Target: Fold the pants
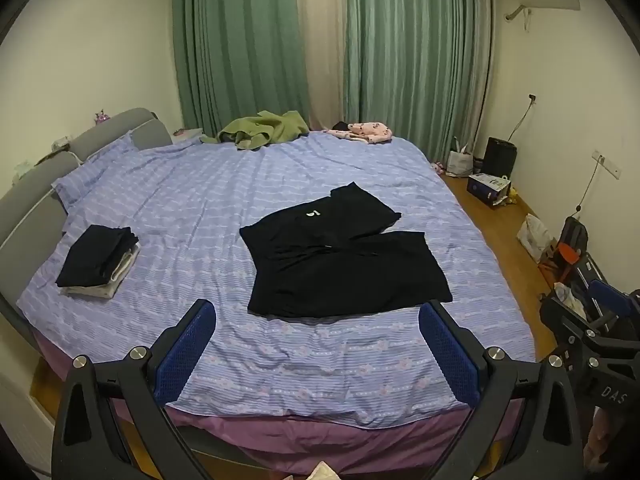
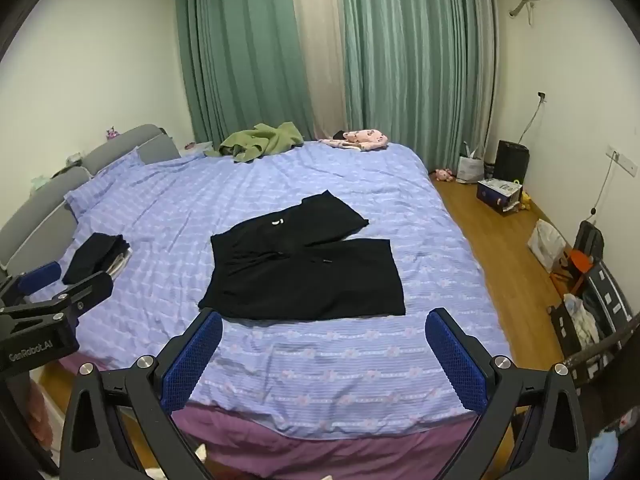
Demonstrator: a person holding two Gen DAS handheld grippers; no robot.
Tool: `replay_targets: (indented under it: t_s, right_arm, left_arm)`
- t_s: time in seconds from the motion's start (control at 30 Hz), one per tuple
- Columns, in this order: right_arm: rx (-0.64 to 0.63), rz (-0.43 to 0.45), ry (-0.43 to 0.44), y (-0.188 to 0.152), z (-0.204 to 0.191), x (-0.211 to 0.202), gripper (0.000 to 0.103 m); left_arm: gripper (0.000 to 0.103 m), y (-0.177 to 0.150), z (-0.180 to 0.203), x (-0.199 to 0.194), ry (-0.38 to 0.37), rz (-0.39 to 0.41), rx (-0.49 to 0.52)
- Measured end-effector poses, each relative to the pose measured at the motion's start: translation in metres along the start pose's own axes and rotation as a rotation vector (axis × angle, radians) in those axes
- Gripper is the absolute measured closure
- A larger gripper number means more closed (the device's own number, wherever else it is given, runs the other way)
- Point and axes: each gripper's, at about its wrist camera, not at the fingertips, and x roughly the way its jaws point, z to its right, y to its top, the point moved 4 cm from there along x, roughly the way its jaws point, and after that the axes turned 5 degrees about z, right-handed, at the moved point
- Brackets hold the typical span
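Each hand-held gripper, left [image 1: 316, 354] and right [image 2: 324, 356], has black arms, shiny round screws and bumpy blue pads [image 1: 186, 350]. White letters mark the sides.

Place: a home bedroom.
Main sign: a wide bed [image 1: 192, 200] under a lilac cover.
Behind the bed: green curtains [image 1: 240, 48].
Right of the bed: wooden floor [image 2: 500, 248], bags [image 2: 548, 244].

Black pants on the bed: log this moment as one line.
pants: black pants flat on bed, unfolded | left gripper: open, empty | right gripper: open, empty | contact: none
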Motion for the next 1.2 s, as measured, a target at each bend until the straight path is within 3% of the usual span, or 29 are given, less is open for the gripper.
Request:
replay_targets:
  t_s: [1.2]
  right_arm:
    - [0.001, 0.013, 0.005, 0.008, 0.002, -0.005, 0.000]
  left_arm:
    - [0.000, 0.010, 0.003, -0.009, 0.001, 0.002, -0.012]
